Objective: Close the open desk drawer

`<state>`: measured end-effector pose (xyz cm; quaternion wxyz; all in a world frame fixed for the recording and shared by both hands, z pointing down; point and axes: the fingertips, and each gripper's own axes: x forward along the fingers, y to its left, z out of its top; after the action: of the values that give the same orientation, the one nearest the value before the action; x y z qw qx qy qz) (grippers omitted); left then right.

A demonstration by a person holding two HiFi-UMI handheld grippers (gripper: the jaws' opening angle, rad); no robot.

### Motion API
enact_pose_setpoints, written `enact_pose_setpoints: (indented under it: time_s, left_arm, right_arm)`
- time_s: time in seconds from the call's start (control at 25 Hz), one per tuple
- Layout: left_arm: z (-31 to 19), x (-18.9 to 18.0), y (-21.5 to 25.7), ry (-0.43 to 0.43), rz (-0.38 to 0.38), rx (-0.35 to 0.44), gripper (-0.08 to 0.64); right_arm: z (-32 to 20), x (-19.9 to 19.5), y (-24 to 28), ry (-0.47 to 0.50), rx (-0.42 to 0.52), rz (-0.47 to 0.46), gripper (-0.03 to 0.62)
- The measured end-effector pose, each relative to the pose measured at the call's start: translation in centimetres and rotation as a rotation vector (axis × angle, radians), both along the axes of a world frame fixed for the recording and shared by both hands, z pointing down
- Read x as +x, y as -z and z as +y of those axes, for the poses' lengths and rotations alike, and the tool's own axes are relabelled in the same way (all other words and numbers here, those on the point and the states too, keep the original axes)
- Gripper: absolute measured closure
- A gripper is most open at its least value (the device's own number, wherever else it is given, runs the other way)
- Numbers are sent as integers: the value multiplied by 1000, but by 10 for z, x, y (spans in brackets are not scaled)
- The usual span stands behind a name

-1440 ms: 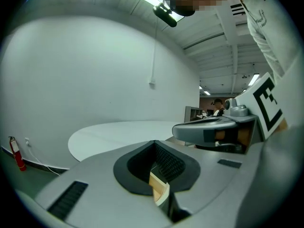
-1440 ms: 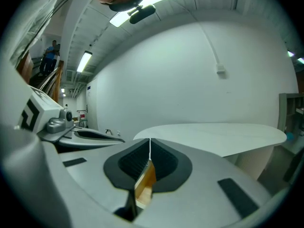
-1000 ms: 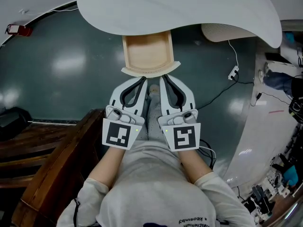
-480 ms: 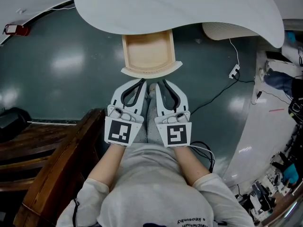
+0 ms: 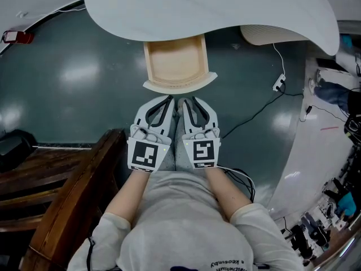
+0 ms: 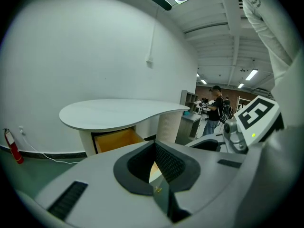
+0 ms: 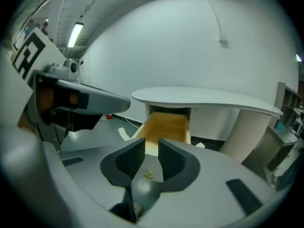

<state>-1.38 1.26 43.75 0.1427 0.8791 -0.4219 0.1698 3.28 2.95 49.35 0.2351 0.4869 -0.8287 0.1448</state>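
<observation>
In the head view, the white tabletop (image 5: 225, 16) curves across the top. The open wooden drawer (image 5: 175, 66) sticks out from under its edge, and the inside looks bare. The left tool (image 5: 170, 99) and the right tool (image 5: 186, 100) are side by side, just below the drawer's curved front. They are close to it but not touching. Under them is the dark green floor (image 5: 73, 78).

In the left gripper view, the left tool's jaws meet at the tips and hold nothing. The drawer shows past them, pulled out under the tabletop. A person (image 6: 216, 109) stands far back on the right.

In the right gripper view, the right tool's jaws have just been opening. They are a little apart, with nothing between them. The open drawer is straight ahead, past the gap.
</observation>
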Motion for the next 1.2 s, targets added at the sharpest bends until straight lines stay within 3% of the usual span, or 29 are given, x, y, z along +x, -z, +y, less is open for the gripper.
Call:
enact_pose_setpoints:
  time_s: [0.64,1.2]
  left_arm:
    - [10,4,-30,-38,-27,-44,555]
    - [12,7,-43,-70,-47,-62,555]
  right_arm:
    - [7,-4,-90,-1,-204,13,508]
    - [7,-10,-137,-26,-348,17,486]
